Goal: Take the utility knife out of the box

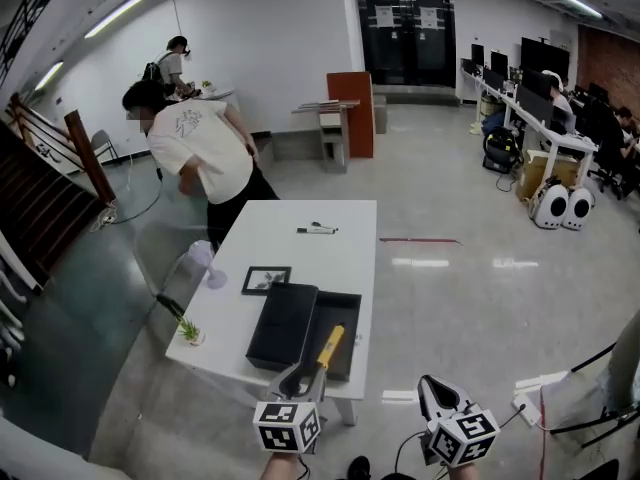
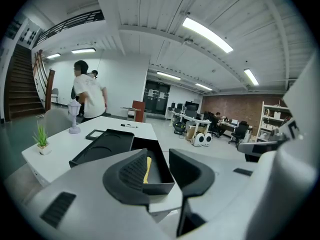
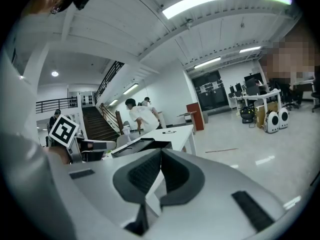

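On the white table, toward its near edge, an open black box is sitting with the yellow utility knife lying lengthwise inside it, toward the near wall. The box's lid is lying flat against the box's left side. Just beyond the lid, a small black picture frame is lying face up. A black marker pen is resting near the far edge, well apart from the box. A white lantern-shaped ornament and a small potted plant are standing along the left edge. The left gripper is hovering at the box's near end with its jaws spread apart and gripping nothing; the box's near wall is standing between them and the knife. The right gripper is hanging off the table's right side, above the floor, with its jaws pressed together at the tips and nothing between them. A person in a white T-shirt is bending at the table's far left corner. Each gripper's cube is showing black-and-white square markers. Papers on the far glass doors are too small to read.
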Tool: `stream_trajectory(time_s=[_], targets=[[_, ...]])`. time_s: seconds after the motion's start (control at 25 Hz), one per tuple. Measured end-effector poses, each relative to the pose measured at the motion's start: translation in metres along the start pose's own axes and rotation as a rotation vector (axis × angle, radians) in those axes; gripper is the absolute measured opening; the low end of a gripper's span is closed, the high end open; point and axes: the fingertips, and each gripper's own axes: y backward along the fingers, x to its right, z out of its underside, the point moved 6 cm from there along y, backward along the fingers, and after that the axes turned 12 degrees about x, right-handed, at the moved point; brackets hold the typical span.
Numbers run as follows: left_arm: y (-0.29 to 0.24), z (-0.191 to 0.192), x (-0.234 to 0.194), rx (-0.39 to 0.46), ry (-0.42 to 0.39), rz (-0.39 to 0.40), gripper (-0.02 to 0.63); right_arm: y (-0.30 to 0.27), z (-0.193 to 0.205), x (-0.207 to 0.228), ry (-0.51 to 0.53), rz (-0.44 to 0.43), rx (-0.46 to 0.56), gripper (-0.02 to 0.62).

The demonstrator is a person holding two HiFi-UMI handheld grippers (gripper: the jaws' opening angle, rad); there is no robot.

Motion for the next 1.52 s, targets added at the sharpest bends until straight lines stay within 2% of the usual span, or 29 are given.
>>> stream_trajectory(time_s=[0.4, 0.84, 1.12, 1.52], targets=[[-0.025, 0.006, -0.01, -0.064, -0.02, -0.018, 0.118, -0.024, 0.003, 0.013, -0.027, -0.006, -0.029, 0.002], [-0.076, 0.003, -0.018, -0.153, -0.027, -0.062, 0.129, -0.082, -0.011, 0.05, -0.021, -0.097, -0.06, 0.002], [-0.109, 0.014, -0.018, -0.266, -0.071, -0.059, 0.137, -0.106, -0.009, 0.067, -0.03, -0.146, -0.087, 0.002], [-0.15, 0.042, -0.011, -0.486, -0.191, -0.015, 0.152, -0.118, -0.007, 0.101, -0.06, -0.129, -0.1, 0.002]])
